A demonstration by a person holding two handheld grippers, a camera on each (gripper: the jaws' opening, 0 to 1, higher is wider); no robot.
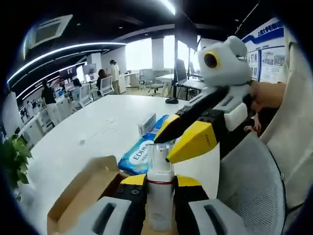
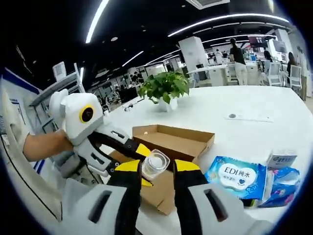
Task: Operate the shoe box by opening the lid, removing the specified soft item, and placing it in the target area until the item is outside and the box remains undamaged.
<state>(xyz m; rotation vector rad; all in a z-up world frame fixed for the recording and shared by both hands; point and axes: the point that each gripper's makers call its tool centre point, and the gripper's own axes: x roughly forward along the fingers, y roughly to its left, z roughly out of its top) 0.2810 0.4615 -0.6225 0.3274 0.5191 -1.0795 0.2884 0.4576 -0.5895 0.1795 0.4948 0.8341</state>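
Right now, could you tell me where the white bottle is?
In the left gripper view, the white bottle stands upright between the left gripper jaws, above the open shoe box.

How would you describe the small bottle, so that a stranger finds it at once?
On the white table lies an open brown cardboard box. Above it, the left gripper holds a small white bottle upright, with the right gripper at its top. Its clear cap distinguishes it from the flat blue tissue pack nearby.
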